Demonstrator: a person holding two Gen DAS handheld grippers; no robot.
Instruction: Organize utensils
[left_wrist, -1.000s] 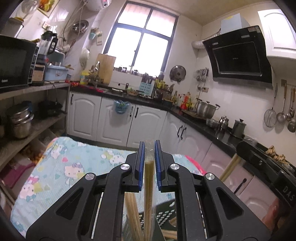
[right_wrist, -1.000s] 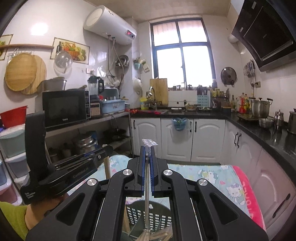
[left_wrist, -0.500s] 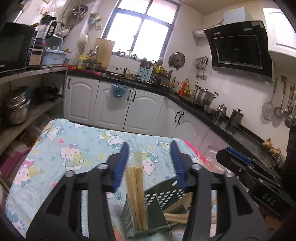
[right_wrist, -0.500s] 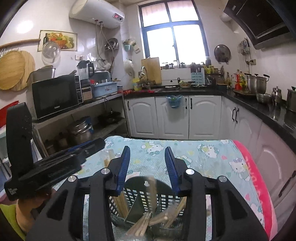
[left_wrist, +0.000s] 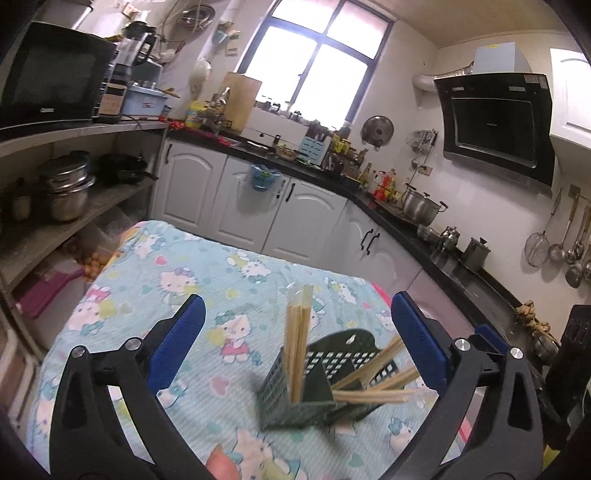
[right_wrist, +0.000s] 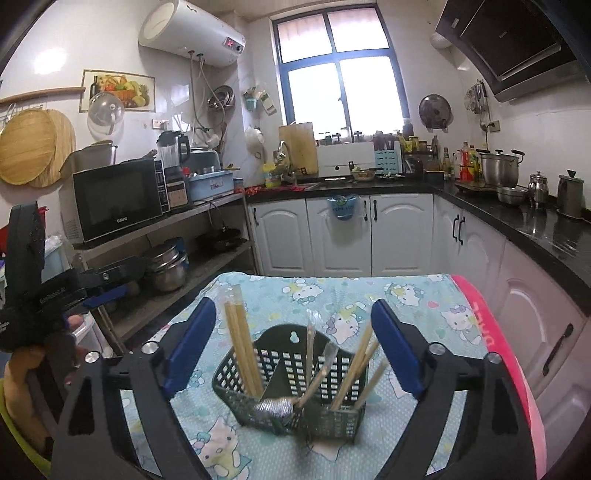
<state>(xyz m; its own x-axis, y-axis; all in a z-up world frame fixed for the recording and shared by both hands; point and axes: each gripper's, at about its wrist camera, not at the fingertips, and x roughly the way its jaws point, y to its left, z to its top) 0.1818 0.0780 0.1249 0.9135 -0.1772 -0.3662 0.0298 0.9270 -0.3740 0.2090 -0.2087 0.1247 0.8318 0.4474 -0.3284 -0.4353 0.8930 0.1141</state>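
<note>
Chopsticks (right_wrist: 242, 350) stand in a dark green plastic basket (right_wrist: 291, 384) on the table with the cartoon-cat cloth (right_wrist: 406, 302). One wrapped bundle stands nearly upright in the left compartment. Several loose pairs (right_wrist: 360, 365) lean to the right in the other compartment, with something silvery (right_wrist: 275, 408) at the bottom that I cannot identify. Both tools are empty. The right gripper (right_wrist: 293, 347) has its blue pads wide apart, and the basket lies straight ahead of it, between the jaws. The left gripper (left_wrist: 295, 347) is also spread wide, with the basket just ahead and a little to the right. The long axis of the bundle points up. I judge the sorting nearly finished. No other utensil shows on the cloth, so neither hand has a clear next target.
</note>
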